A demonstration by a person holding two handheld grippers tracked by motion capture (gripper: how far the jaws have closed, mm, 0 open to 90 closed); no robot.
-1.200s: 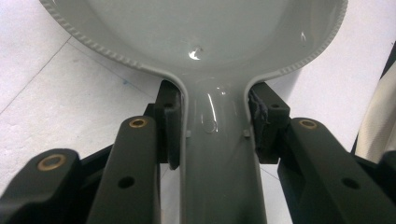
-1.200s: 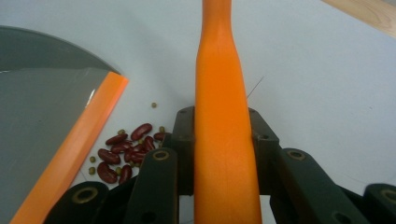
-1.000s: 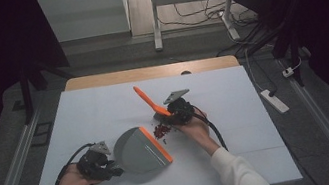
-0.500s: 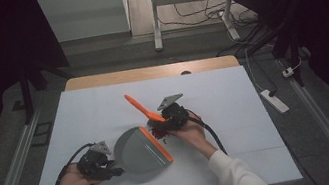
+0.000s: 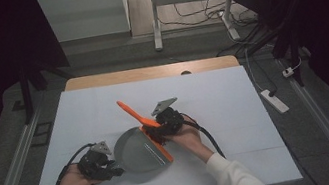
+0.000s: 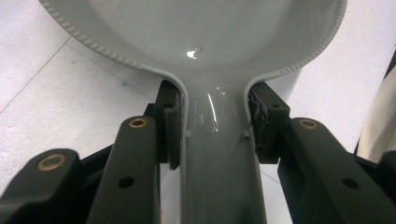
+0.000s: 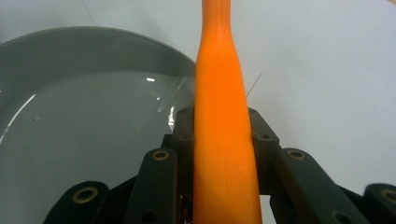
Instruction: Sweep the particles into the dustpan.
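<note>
A white worktop (image 5: pixel 236 111) carries the work, its far edge showing a strip of bare wood. Near the front of it, between the person's two hands, lies a grey dustpan (image 5: pixel 137 153) with its handle pointing toward the person's left and its wide mouth toward the right. An orange brush (image 5: pixel 144 126) is held at the dustpan's mouth: its flat head rests along the pan's right edge, and its handle slants up and away toward the far left. The right gripper (image 5: pixel 158 130) is closed on the brush low on the handle, just above the head; in the right gripper view the two black jaws press against either side of the orange handle (image 7: pixel 223 140), with the grey pan (image 7: pixel 88 121) lying to one side below it and bare white worktop on the other. The left gripper (image 5: pixel 115 170) is clamped on the dustpan's handle; in the left gripper view the jaws squeeze the narrow grey neck (image 6: pixel 215 140) from both sides just where it widens into the ribbed rim of the pan. A black cable trails from each gripper back toward the person's white sleeves.
</note>
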